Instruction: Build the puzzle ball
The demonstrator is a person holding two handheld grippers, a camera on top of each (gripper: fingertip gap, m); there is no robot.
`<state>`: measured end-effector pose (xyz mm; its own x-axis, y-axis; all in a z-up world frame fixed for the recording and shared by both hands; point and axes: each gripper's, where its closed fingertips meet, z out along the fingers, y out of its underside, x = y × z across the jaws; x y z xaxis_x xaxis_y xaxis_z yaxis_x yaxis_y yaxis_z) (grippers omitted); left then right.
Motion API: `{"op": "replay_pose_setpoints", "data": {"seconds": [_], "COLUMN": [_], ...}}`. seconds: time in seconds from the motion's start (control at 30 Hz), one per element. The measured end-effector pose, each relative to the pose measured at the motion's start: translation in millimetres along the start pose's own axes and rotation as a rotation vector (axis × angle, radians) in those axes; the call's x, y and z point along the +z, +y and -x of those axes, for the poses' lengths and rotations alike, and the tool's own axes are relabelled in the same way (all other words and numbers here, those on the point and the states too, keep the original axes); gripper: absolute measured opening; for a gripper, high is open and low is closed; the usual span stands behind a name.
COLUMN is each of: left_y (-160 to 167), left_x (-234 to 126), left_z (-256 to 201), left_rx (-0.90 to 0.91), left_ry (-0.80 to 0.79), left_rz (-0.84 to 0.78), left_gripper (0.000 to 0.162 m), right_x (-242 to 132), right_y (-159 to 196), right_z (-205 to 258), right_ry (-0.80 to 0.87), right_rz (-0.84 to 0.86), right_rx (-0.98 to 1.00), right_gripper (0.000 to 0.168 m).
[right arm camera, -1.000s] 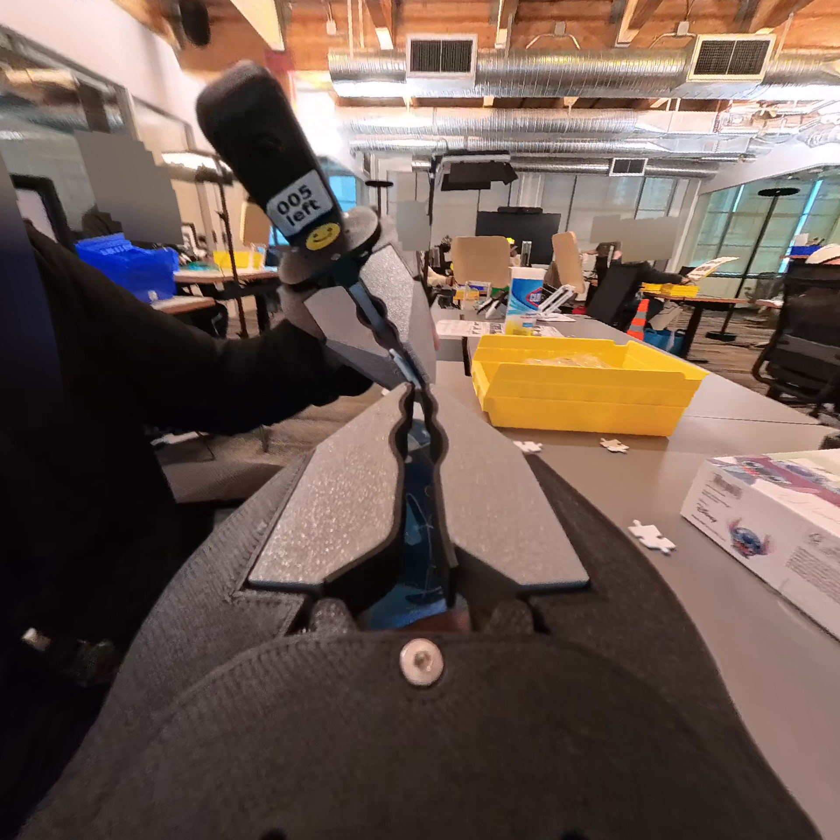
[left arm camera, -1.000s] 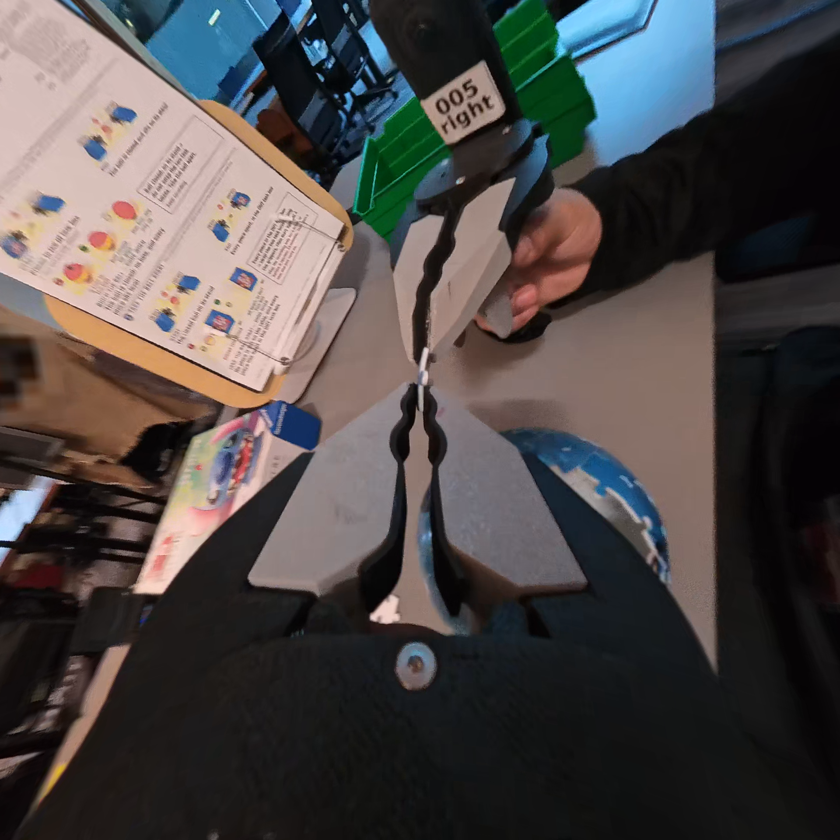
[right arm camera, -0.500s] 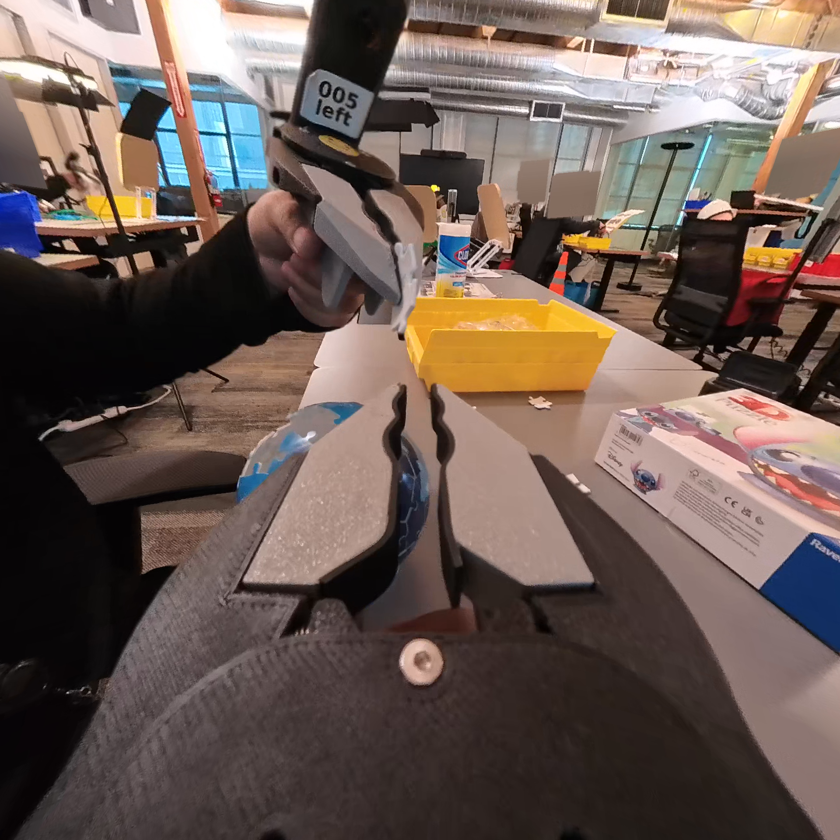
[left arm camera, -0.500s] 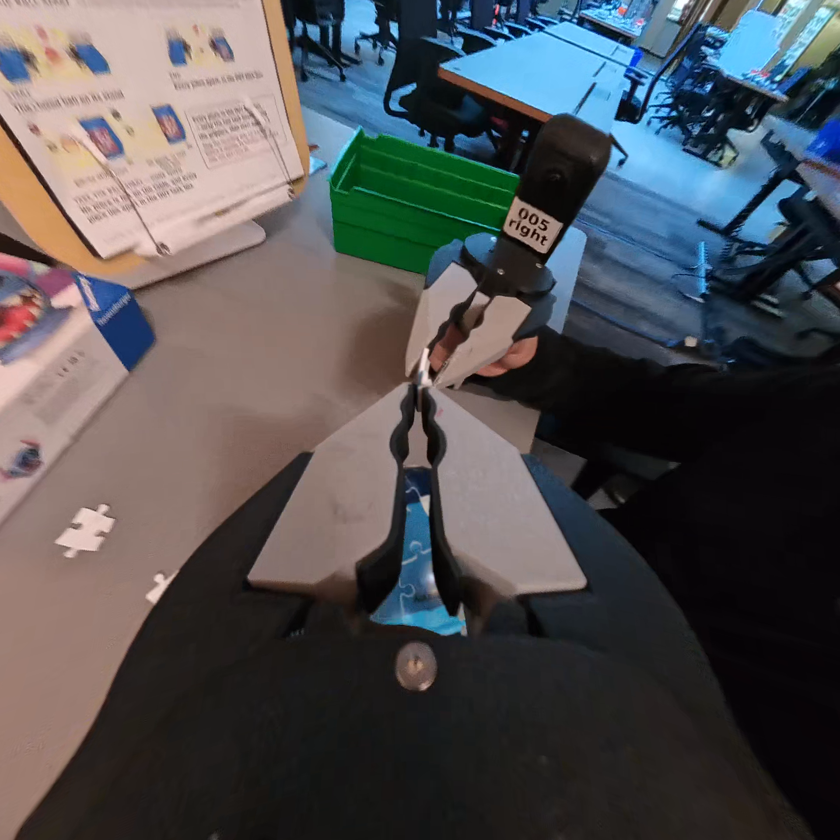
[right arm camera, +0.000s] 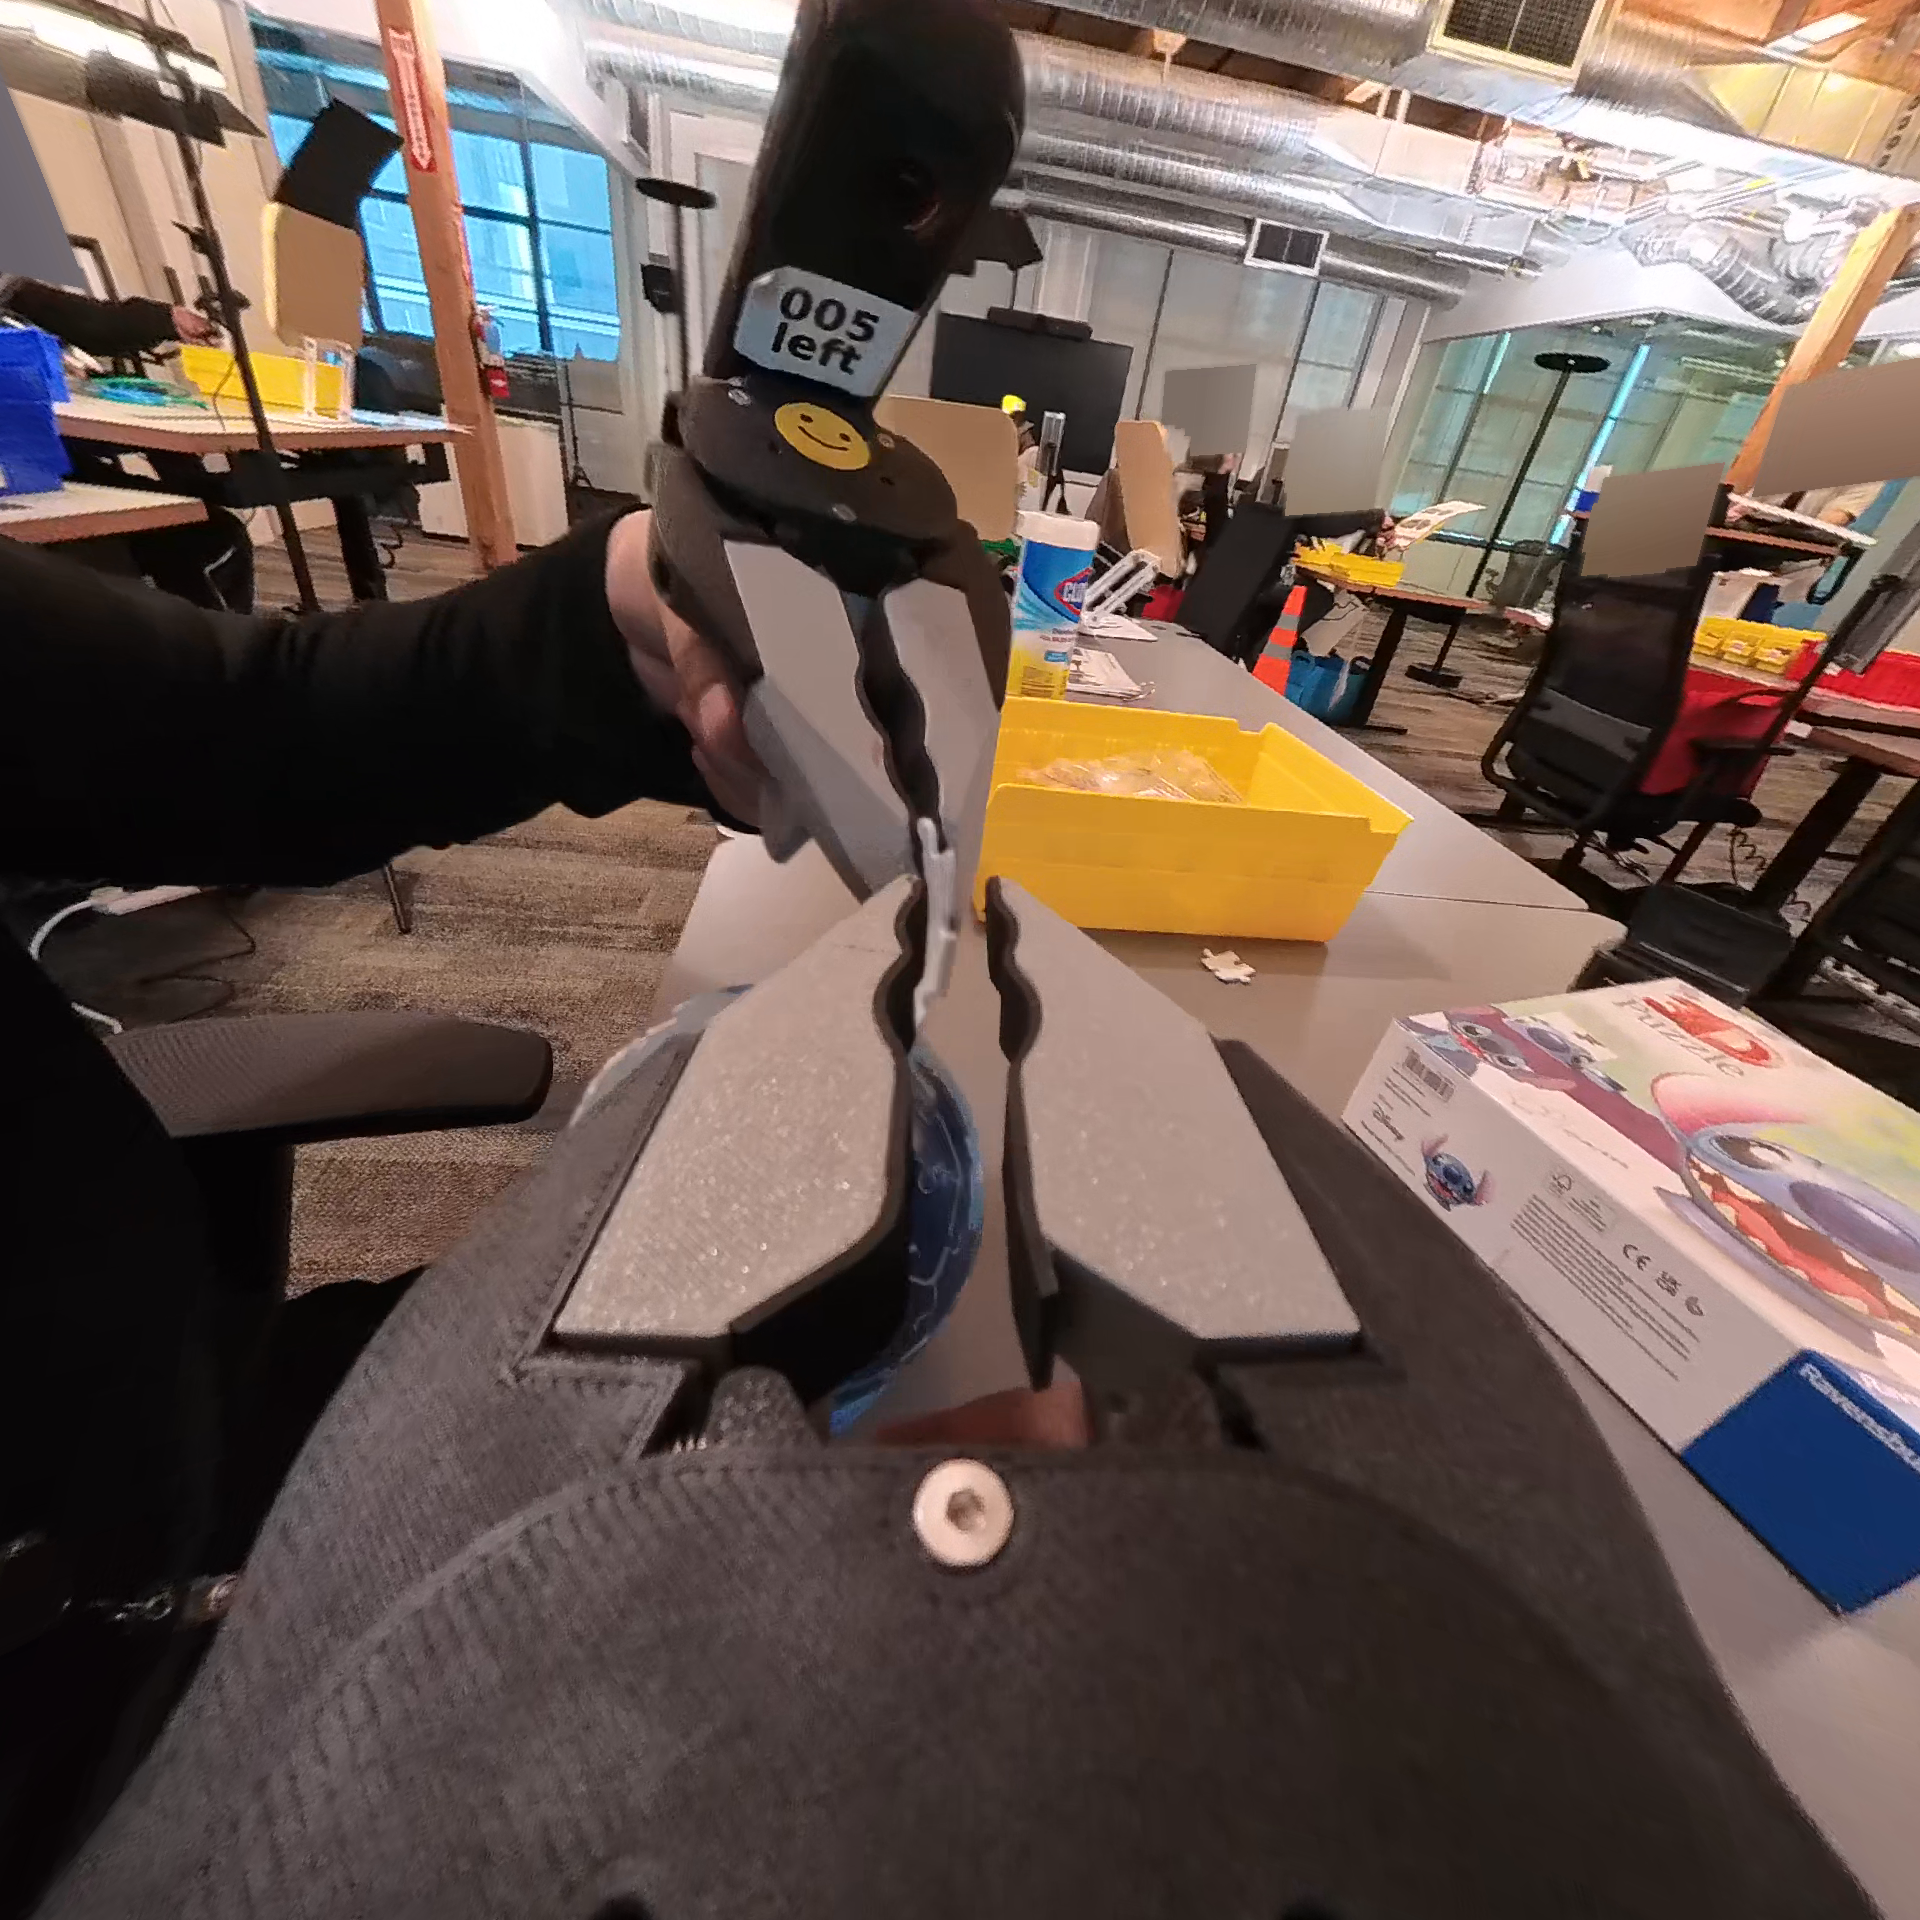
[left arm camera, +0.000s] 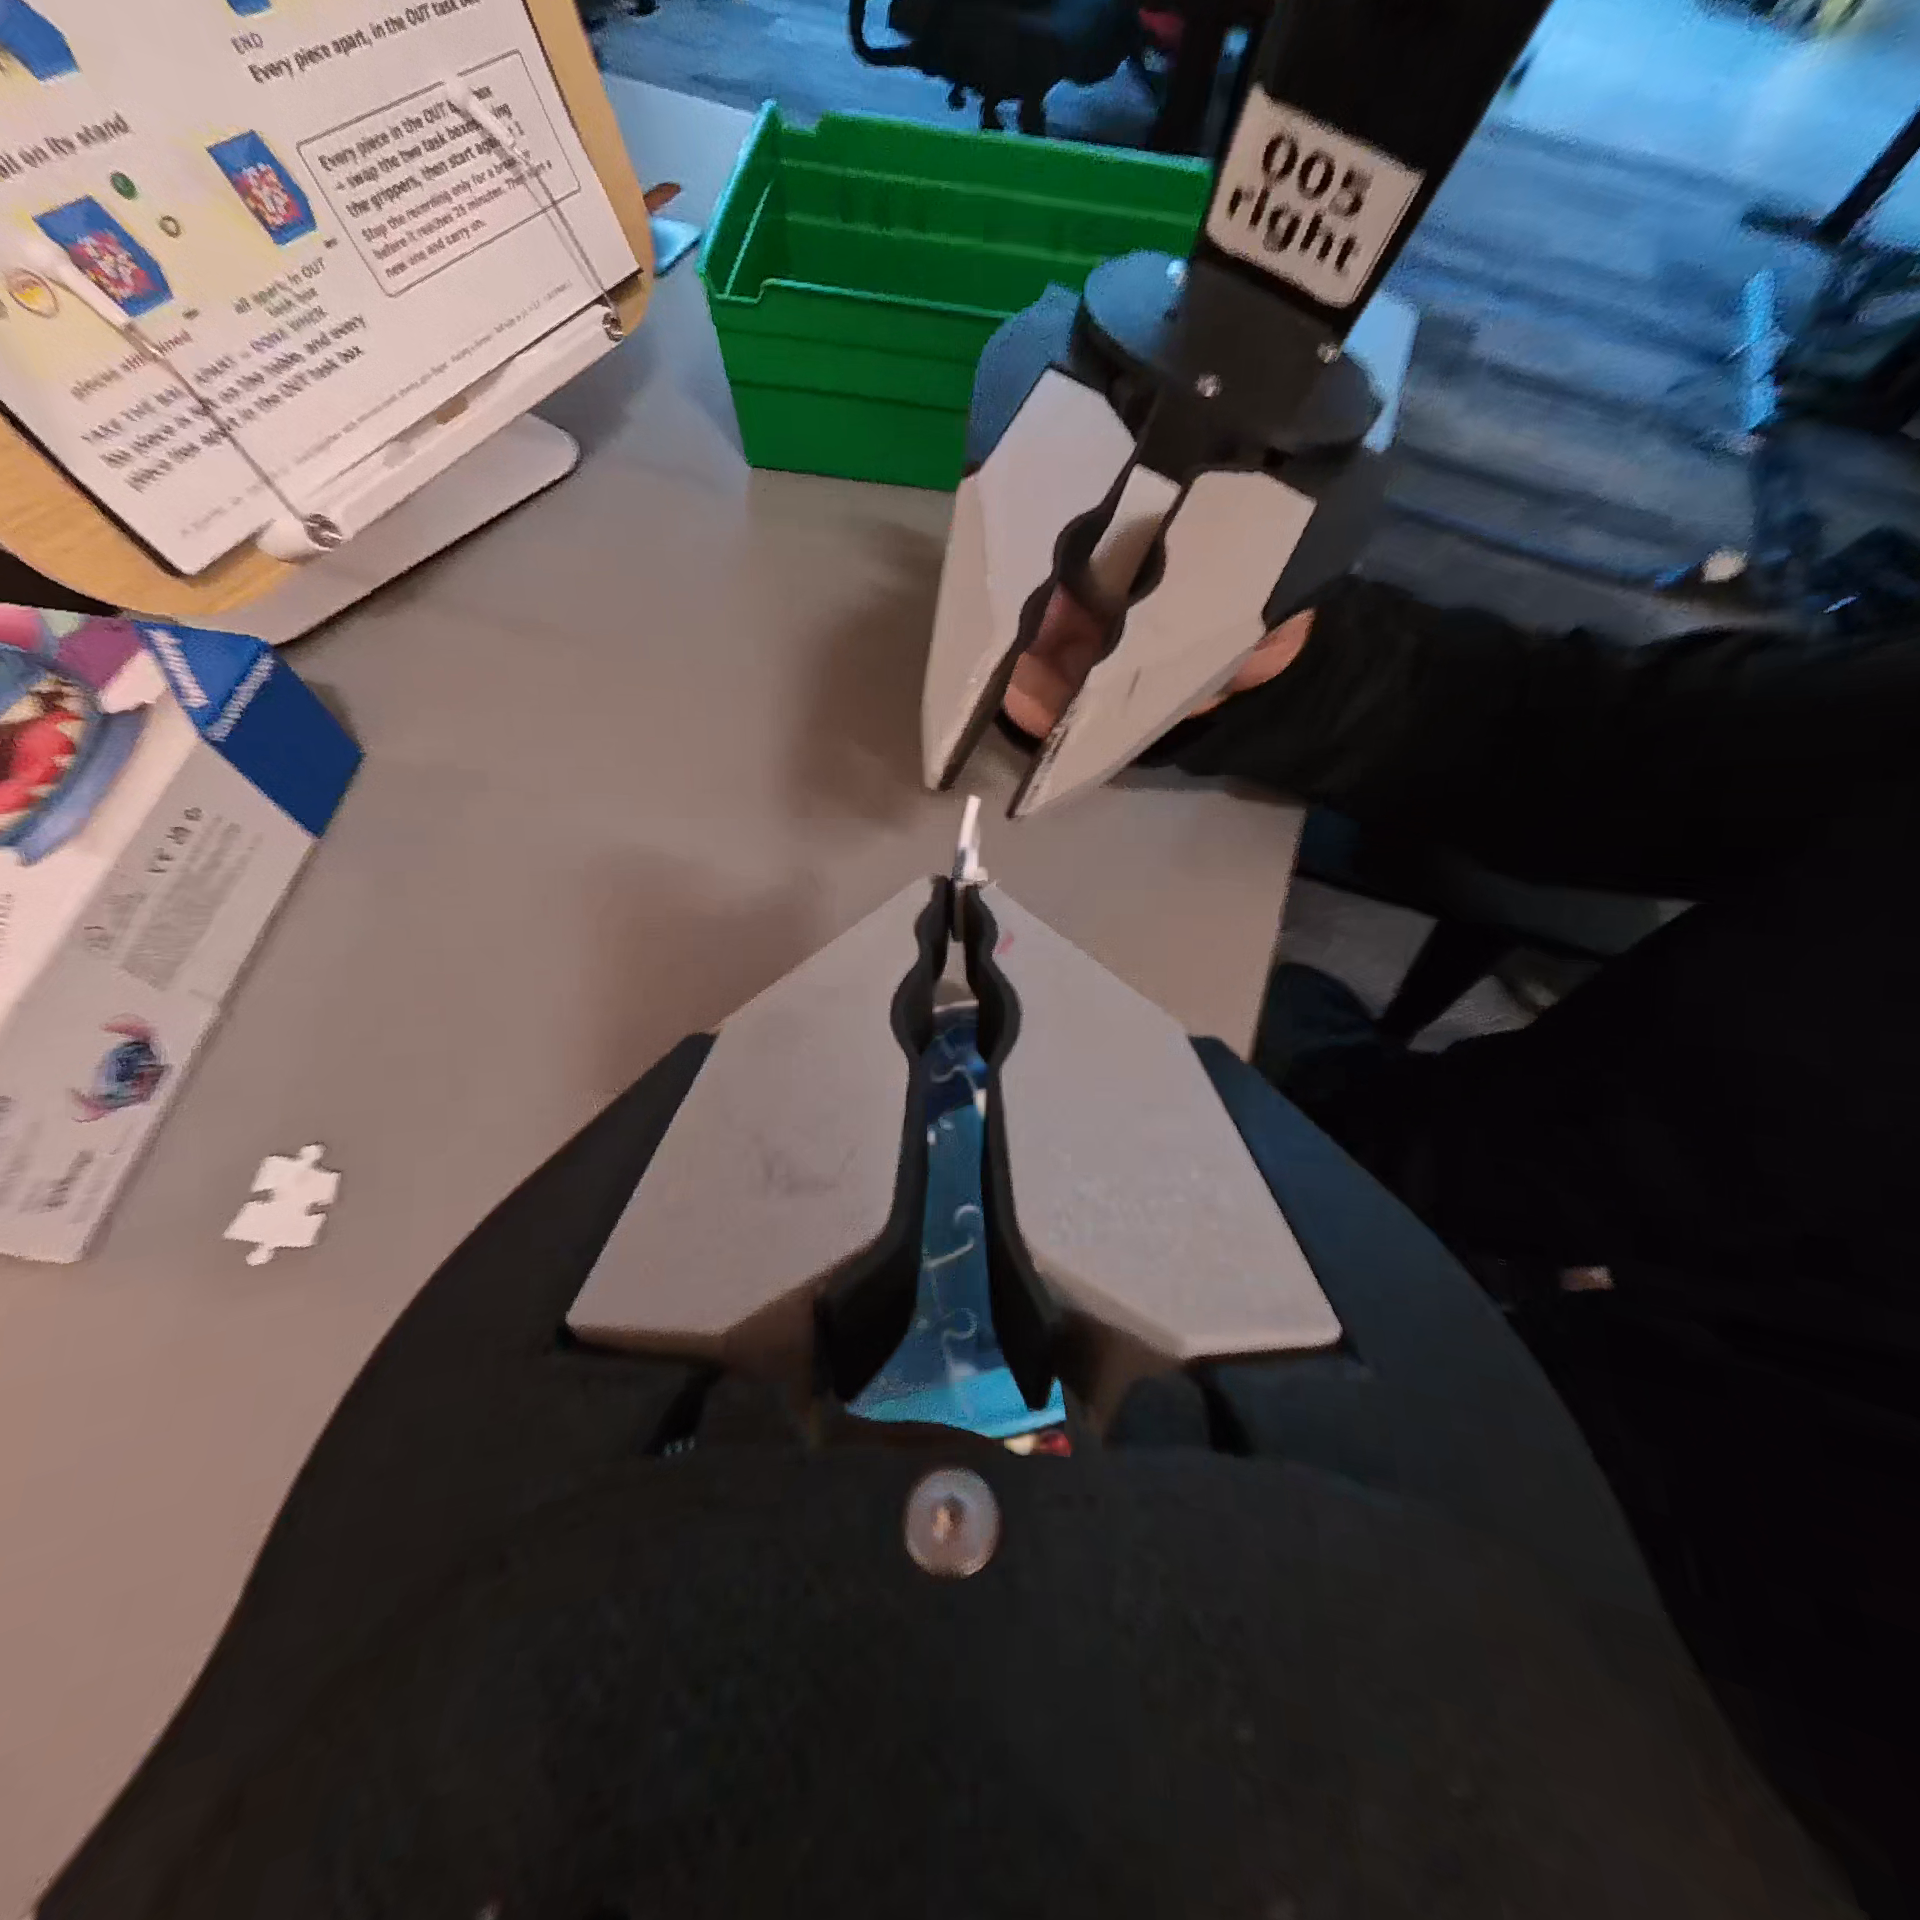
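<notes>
My left gripper (left arm camera: 954, 899) is shut on a small white puzzle piece (left arm camera: 968, 840), held edge-on above the table. My right gripper (right arm camera: 951, 899) is open and faces it tip to tip. The piece (right arm camera: 938, 904) hangs in the gap between the right fingers, close to the left-hand one. The right gripper (left arm camera: 977, 795) also shows in the left wrist view, the left gripper (right arm camera: 928, 831) in the right wrist view. The blue puzzle ball (left arm camera: 951, 1195) sits below both grippers, mostly hidden behind the fingers; part of it shows in the right wrist view (right arm camera: 940, 1174).
The grey table (left arm camera: 623, 727) carries a green bin (left arm camera: 914, 312), an instruction sheet on a stand (left arm camera: 312, 260), the puzzle box (left arm camera: 125, 883) (right arm camera: 1683, 1195), a yellow bin (right arm camera: 1164, 831) and loose white pieces (left arm camera: 286, 1200) (right arm camera: 1228, 964). An office chair (right arm camera: 332, 1070) stands left. The tips of both grippers are at nearly the same place.
A second ago both grippers pinched the white piece tip to tip. The right gripper has opened and let go; the left still holds the piece. Both views have swung.
</notes>
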<state>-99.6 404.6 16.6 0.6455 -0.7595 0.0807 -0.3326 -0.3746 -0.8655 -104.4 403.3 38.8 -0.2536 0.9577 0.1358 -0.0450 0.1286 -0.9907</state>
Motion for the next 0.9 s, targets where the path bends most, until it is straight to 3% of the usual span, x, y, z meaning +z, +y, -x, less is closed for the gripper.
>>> {"op": "replay_pose_setpoints", "data": {"seconds": [0.27,0.43,0.5,0.57,0.73,0.83,0.9], "left_y": [13.5,19.0,17.5,18.6,77.5,86.3,95.4], "left_x": [-3.2,-6.0,-16.1,-33.8,-52.4,-59.2,-62.9], "left_z": [-4.2,-19.5,-21.1,-12.8,32.2,30.1,28.0], "left_rx": [0.443,0.661,0.631,0.58,0.289,0.158,0.18], "left_ry": [-0.265,-0.317,-0.314,-0.307,-0.099,0.136,0.222], "left_rz": [0.166,0.152,0.115,0.066,0.099,-0.044,-0.1], "left_gripper": [0.0,0.001,0.019,0.019,0.054,0.062,0.079], "right_x": [8.0,1.3,-6.0,-11.9,-12.5,-11.8,-13.0], "right_y": [8.3,11.0,5.9,6.4,12.6,13.4,15.8], "right_z": [17.9,38.0,52.2,61.1,70.4,60.7,50.9], "right_ry": [-0.004,0.152,0.211,0.259,0.357,0.382,0.373], "right_rz": [0.08,0.061,0.007,0.004,0.033,0.028,0.023], "right_rx": [-0.159,-0.507,-0.659,-0.766,-1.03,-1.013,-0.935], "right_gripper": [0.0,0.0,0.0,0.0,0.0,0.0,0.0]}}
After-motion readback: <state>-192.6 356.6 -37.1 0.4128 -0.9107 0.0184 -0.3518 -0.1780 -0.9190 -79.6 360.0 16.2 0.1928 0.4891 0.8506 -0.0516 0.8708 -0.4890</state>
